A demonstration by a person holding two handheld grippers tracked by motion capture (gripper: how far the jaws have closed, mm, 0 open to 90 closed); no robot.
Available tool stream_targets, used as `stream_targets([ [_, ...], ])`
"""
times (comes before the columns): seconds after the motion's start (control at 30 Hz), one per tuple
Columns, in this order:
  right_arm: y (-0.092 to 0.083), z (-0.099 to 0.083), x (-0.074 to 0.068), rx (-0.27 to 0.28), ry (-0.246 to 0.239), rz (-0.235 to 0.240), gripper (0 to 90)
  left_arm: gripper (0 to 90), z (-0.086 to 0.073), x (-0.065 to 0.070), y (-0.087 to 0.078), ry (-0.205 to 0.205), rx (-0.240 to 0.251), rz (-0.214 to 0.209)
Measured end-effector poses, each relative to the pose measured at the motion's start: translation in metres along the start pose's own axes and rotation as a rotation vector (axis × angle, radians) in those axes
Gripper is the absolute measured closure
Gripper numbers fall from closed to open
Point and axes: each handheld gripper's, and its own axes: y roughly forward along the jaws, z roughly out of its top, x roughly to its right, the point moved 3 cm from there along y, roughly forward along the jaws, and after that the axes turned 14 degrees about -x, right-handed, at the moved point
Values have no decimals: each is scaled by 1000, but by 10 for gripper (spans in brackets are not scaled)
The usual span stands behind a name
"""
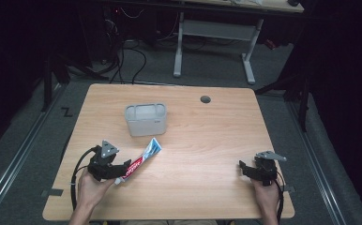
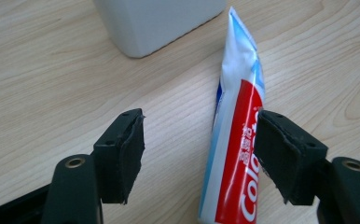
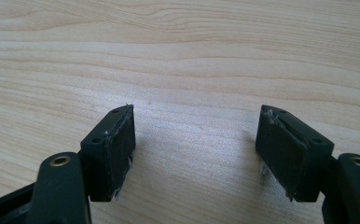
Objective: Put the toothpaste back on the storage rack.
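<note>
A red, white and blue toothpaste tube [image 1: 144, 158] lies flat on the wooden table [image 1: 207, 140], its crimped end pointing at a grey open-top container [image 1: 145, 123]. My left gripper [image 1: 123, 168] is open at the tube's cap end. In the left gripper view the tube [image 2: 236, 140] lies between the jaws of the left gripper [image 2: 200, 115], close against the right-hand pad [image 2: 285, 154], while the other pad stands well apart from it. The container [image 2: 155, 23] is just beyond. My right gripper [image 1: 245, 168] rests near the table's front right, open [image 3: 197, 109] over bare wood.
A round cable hole [image 1: 205, 99] sits near the table's far edge. Behind the table stands another desk frame [image 1: 216, 28], with cables on the dark floor. The table's front edge lies close to both hands.
</note>
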Motion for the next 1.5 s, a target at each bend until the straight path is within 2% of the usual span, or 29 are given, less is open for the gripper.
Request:
stream_targets([
  [0.13, 0, 0, 0, 0, 0, 1, 286, 338, 6, 4, 1, 10, 1, -11],
  [0.47, 0, 0, 0, 1, 2, 2, 286, 377, 21, 14, 12, 39, -47, -18],
  [0.5, 0, 0, 0, 1, 2, 3, 287, 376, 24, 16, 16, 45, -64, -21],
  [0.63, 0, 0, 0, 1, -2, 2, 285, 375, 27, 19, 20, 52, -80, -24],
  [0.93, 0, 0, 0, 1, 2, 5, 286, 375, 43, 33, 40, 96, -131, -30],
  [1.03, 0, 0, 0, 1, -1, 4, 285, 391, 46, 35, 44, 97, -135, -32],
  [1.1, 0, 0, 0, 1, 0, 5, 285, 405, 49, 36, 48, 102, -145, -51],
  [1.17, 0, 0, 0, 1, 0, 5, 286, 417, 52, 38, 55, 116, -171, -43],
  [1.27, 0, 0, 0, 1, 0, 6, 285, 421, 54, 39, 58, 119, -185, -45],
  [1.5, 0, 0, 0, 2, 0, 8, 285, 427, 59, 39, 69, 90, -223, -49],
])
